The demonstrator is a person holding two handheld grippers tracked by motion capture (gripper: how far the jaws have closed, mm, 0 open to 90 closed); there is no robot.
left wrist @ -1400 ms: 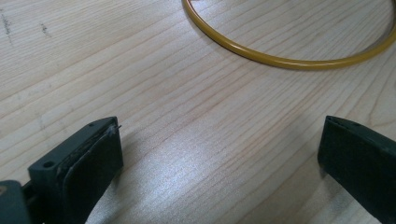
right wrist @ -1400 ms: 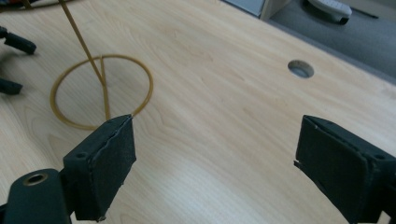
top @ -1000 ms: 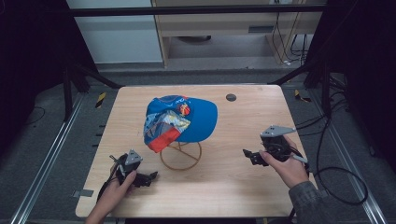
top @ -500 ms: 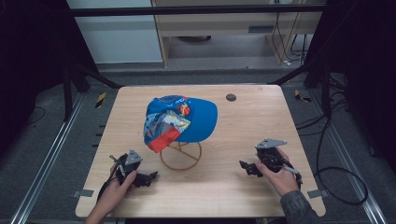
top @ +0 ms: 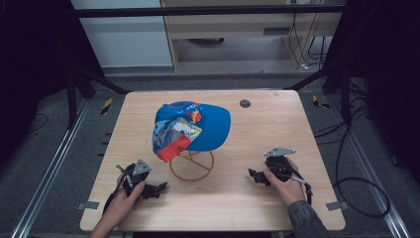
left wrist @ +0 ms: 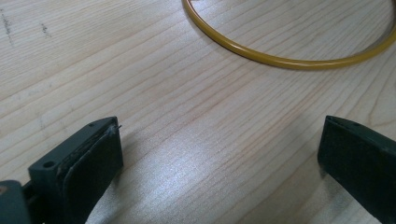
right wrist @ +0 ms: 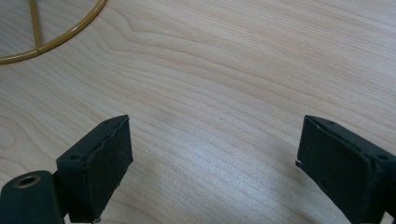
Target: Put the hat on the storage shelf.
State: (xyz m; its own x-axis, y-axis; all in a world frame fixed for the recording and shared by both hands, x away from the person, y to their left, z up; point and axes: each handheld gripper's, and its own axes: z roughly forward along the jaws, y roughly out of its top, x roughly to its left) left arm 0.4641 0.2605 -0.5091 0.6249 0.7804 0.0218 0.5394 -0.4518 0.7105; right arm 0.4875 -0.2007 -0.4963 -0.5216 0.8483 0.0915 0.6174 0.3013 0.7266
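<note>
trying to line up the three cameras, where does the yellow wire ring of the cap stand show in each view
High view: the yellow wire ring lies on the table at centre, under the blue cap.
Left gripper view: an arc of it crosses the top, centre to right.
Right gripper view: an arc with a spoke sits in the top left corner.
Shared landmark: the ring itself, on the wood grain.

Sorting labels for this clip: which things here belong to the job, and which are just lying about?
Job:
cap on its wire stand
left gripper, open
right gripper, open

Lying about:
dark round disc near the table's far edge
</note>
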